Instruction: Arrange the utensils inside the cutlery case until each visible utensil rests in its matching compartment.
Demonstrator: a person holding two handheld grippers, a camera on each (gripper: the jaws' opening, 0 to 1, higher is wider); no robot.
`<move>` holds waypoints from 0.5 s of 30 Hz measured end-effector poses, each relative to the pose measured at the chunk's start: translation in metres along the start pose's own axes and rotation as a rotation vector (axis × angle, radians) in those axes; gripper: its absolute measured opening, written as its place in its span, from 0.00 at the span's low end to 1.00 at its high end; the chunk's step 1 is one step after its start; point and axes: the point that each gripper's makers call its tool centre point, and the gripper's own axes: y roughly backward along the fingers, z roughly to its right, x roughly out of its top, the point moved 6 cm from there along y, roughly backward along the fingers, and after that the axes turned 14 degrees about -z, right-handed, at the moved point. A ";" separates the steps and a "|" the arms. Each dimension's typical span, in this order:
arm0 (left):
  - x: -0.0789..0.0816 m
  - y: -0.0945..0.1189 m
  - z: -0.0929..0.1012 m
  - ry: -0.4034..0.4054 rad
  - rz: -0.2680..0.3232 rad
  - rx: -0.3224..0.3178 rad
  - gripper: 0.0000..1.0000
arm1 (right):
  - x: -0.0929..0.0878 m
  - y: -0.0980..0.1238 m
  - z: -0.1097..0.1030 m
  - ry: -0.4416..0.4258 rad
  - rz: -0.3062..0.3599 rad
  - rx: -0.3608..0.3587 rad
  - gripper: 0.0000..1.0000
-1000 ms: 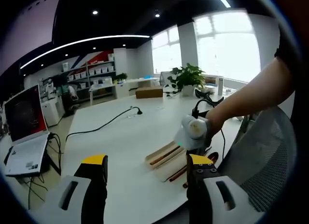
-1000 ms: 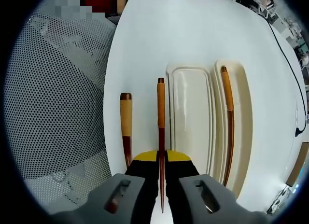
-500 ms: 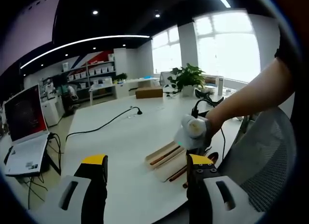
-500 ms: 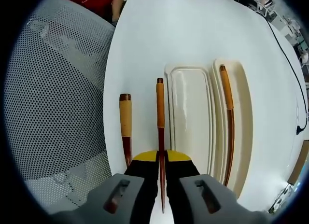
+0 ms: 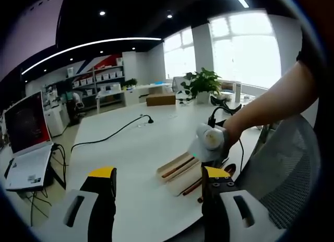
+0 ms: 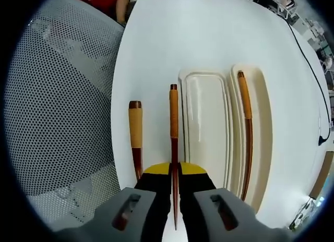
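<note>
The right gripper [image 6: 174, 171] pinches a slim dark-wood utensil with a tan-wrapped handle [image 6: 173, 122], probably a chopstick, aligned for the cream cutlery case [image 6: 206, 132] just right of its jaws. The left gripper [image 5: 156, 182] waits wide apart, holding nothing.

Open white tabletop [image 6: 209, 38] beyond the cutlery case [image 6: 206, 127]; bare strip left of it crossed by two loose utensils [image 6: 135, 137]; mesh chair [image 6: 57, 111] crowding the table edge.
</note>
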 end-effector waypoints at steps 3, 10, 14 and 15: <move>0.000 0.000 0.000 0.000 -0.001 -0.001 0.68 | -0.001 0.000 0.000 0.004 0.002 -0.007 0.01; 0.000 0.000 -0.001 0.001 0.001 0.004 0.68 | -0.002 0.000 0.000 -0.015 0.022 -0.010 0.00; 0.000 0.000 -0.001 0.001 0.001 0.006 0.68 | -0.003 0.001 -0.001 -0.012 0.035 -0.015 0.00; 0.000 0.000 -0.001 0.000 0.002 0.007 0.68 | -0.003 0.001 -0.002 -0.014 0.037 -0.017 0.00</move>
